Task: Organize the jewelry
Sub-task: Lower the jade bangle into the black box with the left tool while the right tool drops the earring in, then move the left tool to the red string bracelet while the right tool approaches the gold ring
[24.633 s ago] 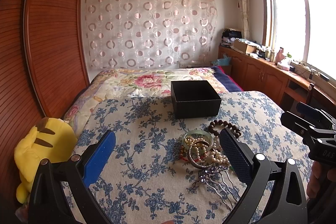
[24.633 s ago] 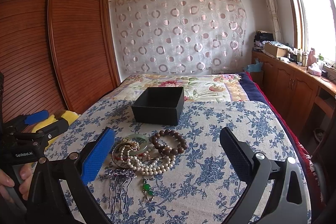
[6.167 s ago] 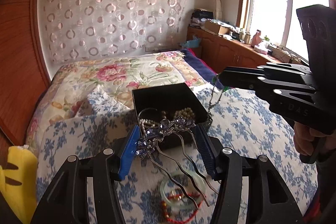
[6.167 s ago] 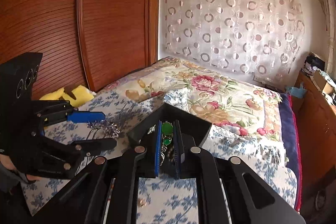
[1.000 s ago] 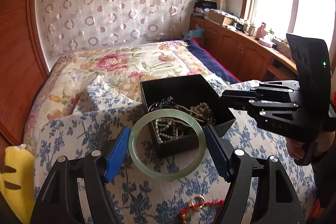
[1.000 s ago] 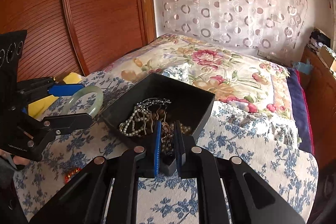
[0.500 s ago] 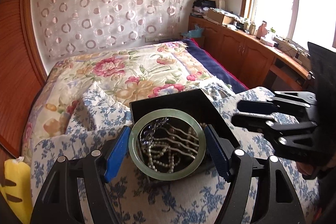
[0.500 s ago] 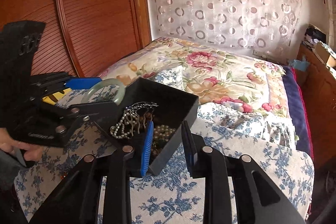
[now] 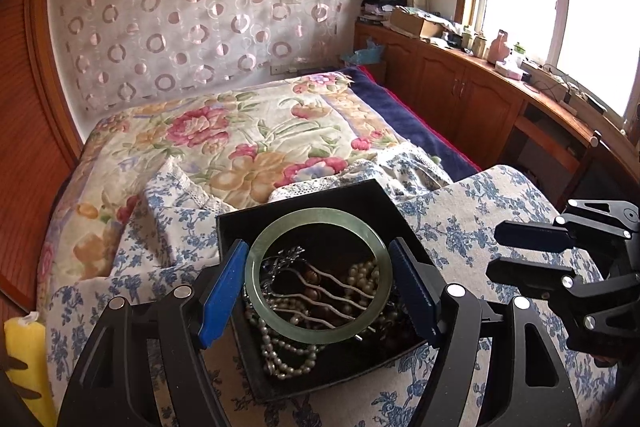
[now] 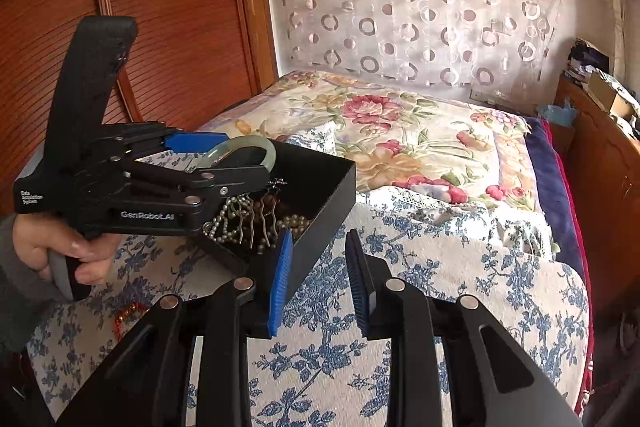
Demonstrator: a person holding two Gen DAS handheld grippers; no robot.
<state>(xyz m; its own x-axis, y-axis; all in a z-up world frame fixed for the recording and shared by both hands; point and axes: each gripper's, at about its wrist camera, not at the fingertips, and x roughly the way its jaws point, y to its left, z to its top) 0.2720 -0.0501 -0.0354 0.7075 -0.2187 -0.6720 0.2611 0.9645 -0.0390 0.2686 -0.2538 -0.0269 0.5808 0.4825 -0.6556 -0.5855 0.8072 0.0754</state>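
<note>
My left gripper is shut on a pale green jade bangle and holds it flat just above the open black box. The box holds pearl strands, brown beads and a silver hair comb. In the right wrist view the bangle and box sit left of centre. My right gripper is open and empty beside the box's near right wall; it also shows in the left wrist view.
The box stands on a blue-flowered cloth over a bed with a floral quilt. A red string piece lies on the cloth at the left. A yellow plush toy sits at the bed's left edge. Wooden cabinets line the right.
My left gripper has carried the bangle forward from in front of the box to over it. My right gripper has opened and drawn back out of the box to its right side.
</note>
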